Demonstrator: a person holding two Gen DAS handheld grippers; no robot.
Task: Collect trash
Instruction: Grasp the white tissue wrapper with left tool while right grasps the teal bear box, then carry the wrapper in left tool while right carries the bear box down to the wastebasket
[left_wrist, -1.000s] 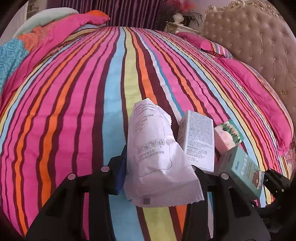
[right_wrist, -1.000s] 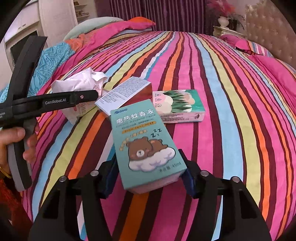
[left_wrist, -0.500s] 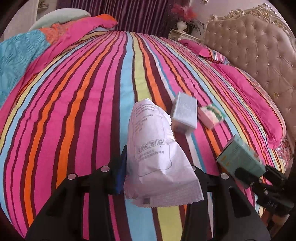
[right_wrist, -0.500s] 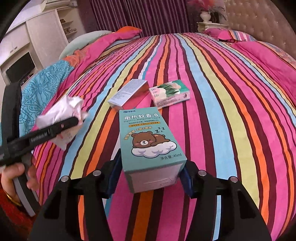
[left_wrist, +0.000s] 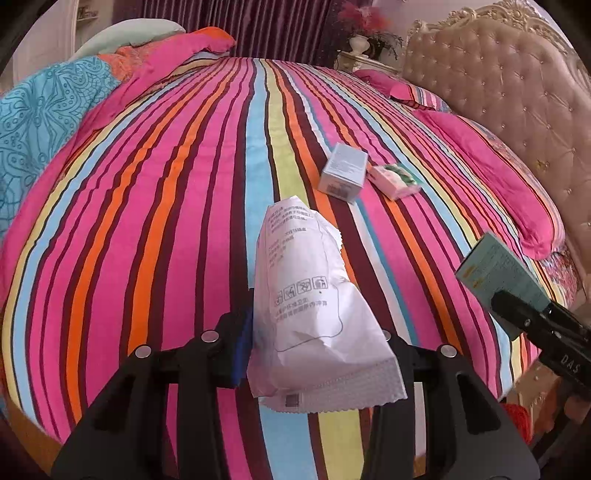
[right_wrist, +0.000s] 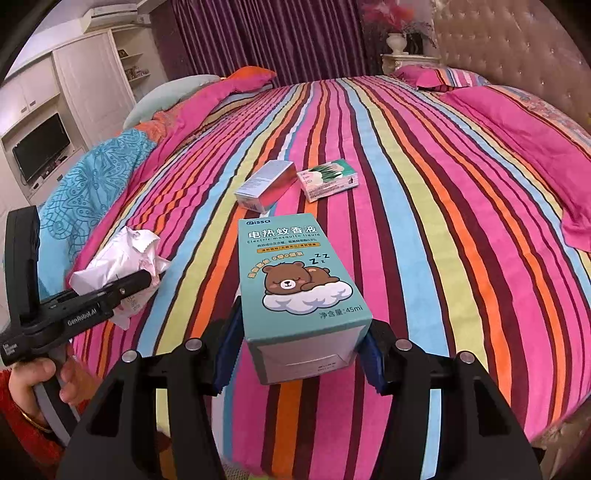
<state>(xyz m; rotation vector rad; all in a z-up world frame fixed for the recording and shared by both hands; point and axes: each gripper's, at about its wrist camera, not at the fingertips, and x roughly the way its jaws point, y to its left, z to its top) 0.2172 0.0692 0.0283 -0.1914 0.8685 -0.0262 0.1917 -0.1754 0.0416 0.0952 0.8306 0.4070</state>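
Note:
My left gripper (left_wrist: 314, 354) is shut on a white crumpled wrapper (left_wrist: 314, 306), held above the near part of the striped bed; the wrapper also shows in the right wrist view (right_wrist: 122, 269). My right gripper (right_wrist: 299, 350) is shut on a teal bear-print box (right_wrist: 295, 280), also seen in the left wrist view (left_wrist: 498, 273). A grey-blue box (left_wrist: 343, 171) and a tissue pack (left_wrist: 395, 179) lie side by side on the bed farther off; in the right wrist view the box (right_wrist: 266, 184) lies left of the pack (right_wrist: 327, 179).
The striped bedspread (left_wrist: 166, 206) covers the bed. A tufted headboard (left_wrist: 517, 96) and pink pillows (left_wrist: 491, 162) are at the right. A blue quilt (right_wrist: 92, 173) lies at the left, with cabinets and a TV (right_wrist: 40, 147) beyond.
Both grippers have pulled back and up from the bed with their items. The grey-blue box and tissue pack now look farther away.

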